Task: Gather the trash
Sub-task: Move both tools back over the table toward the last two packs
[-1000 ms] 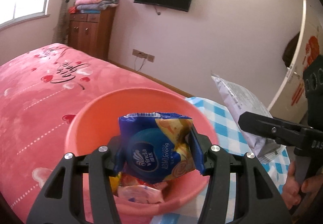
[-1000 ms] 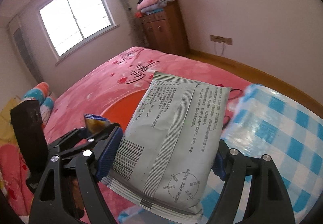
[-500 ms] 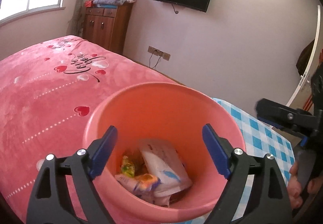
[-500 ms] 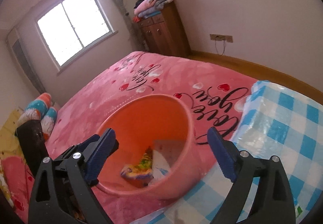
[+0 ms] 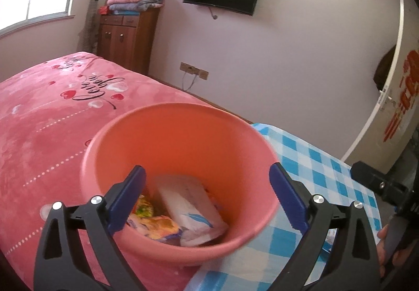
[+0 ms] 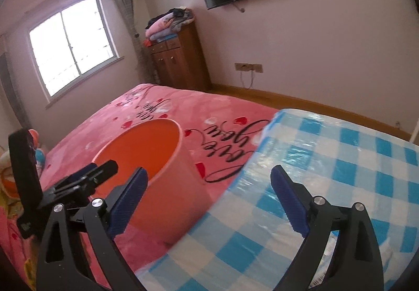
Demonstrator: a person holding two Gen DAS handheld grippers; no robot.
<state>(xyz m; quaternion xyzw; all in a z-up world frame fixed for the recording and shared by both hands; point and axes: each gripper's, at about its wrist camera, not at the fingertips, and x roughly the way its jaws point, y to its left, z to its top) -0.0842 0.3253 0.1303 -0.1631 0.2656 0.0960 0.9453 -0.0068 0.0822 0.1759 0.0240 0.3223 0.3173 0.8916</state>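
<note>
Both packets, held a second ago, are now seen inside the pink bucket (image 5: 180, 149) on the bed (image 5: 39, 118). Left gripper (image 5: 207, 199) jaws have just been opening; the right gripper (image 6: 209, 196) likewise stands apart, empty. Both deposits judged complete; further trash to be sought.

The pink bucket (image 5: 167, 149) looks like smooth plastic, the wrappers (image 5: 188, 209) inside are shiny, the pink blanket (image 5: 39, 118) is soft fuzzy cloth, and the checked cover (image 6: 327, 173) is glossy.
</note>
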